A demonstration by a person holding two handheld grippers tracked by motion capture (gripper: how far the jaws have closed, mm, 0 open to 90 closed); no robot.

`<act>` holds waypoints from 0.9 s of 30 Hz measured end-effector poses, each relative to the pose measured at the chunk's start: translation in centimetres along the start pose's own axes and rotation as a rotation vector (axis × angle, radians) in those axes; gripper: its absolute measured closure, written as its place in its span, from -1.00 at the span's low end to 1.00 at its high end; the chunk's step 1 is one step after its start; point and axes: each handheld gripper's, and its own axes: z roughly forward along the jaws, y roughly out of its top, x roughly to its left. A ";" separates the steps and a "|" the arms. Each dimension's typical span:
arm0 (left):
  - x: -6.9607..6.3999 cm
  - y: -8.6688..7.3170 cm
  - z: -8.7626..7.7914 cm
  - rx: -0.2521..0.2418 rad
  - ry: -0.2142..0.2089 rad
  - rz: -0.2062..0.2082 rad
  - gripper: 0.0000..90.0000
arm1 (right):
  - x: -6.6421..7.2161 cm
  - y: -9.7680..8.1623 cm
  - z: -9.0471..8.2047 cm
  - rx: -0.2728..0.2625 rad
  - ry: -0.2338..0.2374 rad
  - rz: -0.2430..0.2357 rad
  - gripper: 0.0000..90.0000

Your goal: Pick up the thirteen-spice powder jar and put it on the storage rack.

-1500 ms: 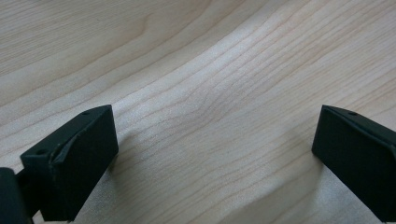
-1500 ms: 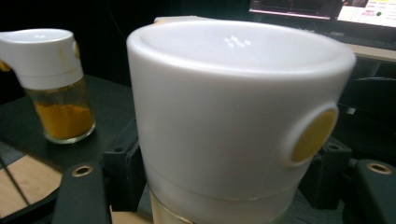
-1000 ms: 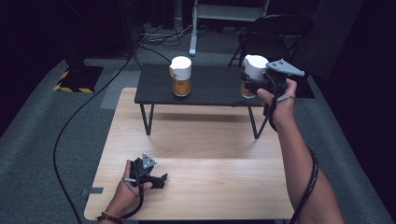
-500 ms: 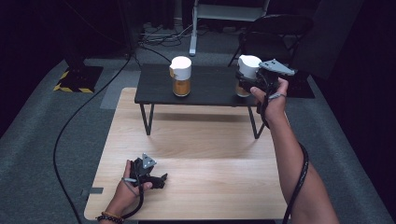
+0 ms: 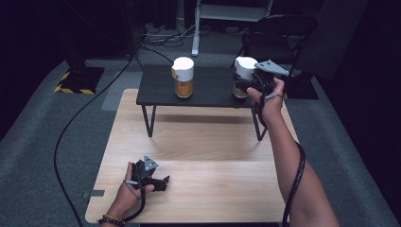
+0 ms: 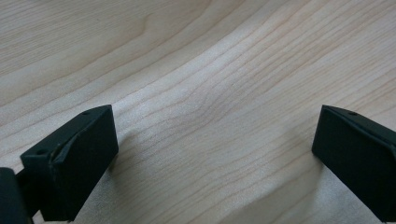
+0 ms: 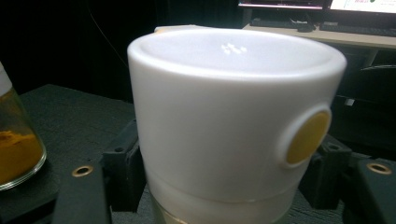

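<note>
Right hand-held gripper [image 5: 245, 85] is clamped on the white-capped jar [image 7: 233, 121] at the black shelf's [image 5: 208, 92] right end, near a second jar [image 5: 183, 77]; set-down likely left. Left hand-held gripper [image 6: 210, 158] rests jaws apart on the bench [image 5: 203, 156], empty.

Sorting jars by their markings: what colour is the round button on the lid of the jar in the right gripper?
Yellow button on the white lid, clearest in the right gripper view.
</note>
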 end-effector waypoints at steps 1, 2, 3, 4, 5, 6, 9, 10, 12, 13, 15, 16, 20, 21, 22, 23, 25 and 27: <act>0.0 0.0 0.0 0.000 0.000 0.000 -0.99 | 0.0 -0.1 0.1 0.000 0.003 0.001 -0.34; 0.0 0.0 0.0 0.000 0.000 0.000 -0.99 | 0.0 -0.1 0.2 0.001 0.006 0.002 -0.34; 0.0 0.0 0.0 0.000 0.000 0.000 -0.99 | 0.0 -0.2 0.3 0.003 0.007 0.002 -0.34; 0.0 0.0 0.0 0.000 0.000 0.000 -0.99 | 0.0 -0.3 0.4 0.004 0.008 0.004 -0.34; 0.0 0.0 0.0 0.000 0.000 0.000 -0.99 | 0.0 -0.3 0.5 0.006 0.008 0.005 -0.34; 0.0 0.0 0.0 0.000 0.000 0.000 -0.99 | 0.0 -0.4 0.6 0.010 0.007 0.008 -0.34; 0.0 0.0 0.0 0.000 0.001 0.001 -0.99 | -0.1 -0.6 0.6 0.004 0.008 0.013 -0.34; 0.0 0.0 0.0 0.000 0.000 0.002 -0.99 | -0.1 -0.6 0.6 0.003 0.010 0.012 -0.34; 0.0 0.0 0.0 0.000 0.000 0.002 -0.99 | -0.1 -0.7 0.6 0.000 0.011 0.011 -0.34; 0.0 0.0 0.0 0.000 0.000 0.000 -0.99 | -0.1 -0.8 0.6 -0.004 0.011 0.010 -0.34; 0.0 0.0 0.0 0.000 0.000 0.002 -0.99 | -0.1 -0.9 0.5 -0.008 0.012 0.011 -0.34; 0.0 0.0 0.0 0.000 0.000 0.000 -0.99 | -0.2 -1.0 0.5 -0.009 0.013 0.011 -0.34; 0.0 0.0 0.0 0.000 0.001 0.002 -0.99 | -0.2 -1.4 0.3 -0.022 0.017 0.010 -0.35; 0.0 0.0 0.0 0.000 0.000 0.000 -0.99 | -0.2 -1.5 0.3 -0.023 0.017 0.012 -0.35; 0.0 0.0 0.0 0.000 0.000 0.000 -0.99 | -0.2 -1.5 0.3 -0.025 0.015 0.013 -0.35; 0.0 0.0 0.0 0.000 0.000 0.000 -0.99 | -0.1 -1.6 0.3 -0.027 0.013 0.012 -0.35; 0.0 0.0 0.0 0.000 0.000 0.000 -0.99 | 0.0 -1.7 0.3 -0.028 0.008 0.015 -0.35; 0.0 0.0 0.0 0.000 0.000 0.000 -0.99 | 0.0 -1.8 0.4 -0.026 0.010 0.019 -0.36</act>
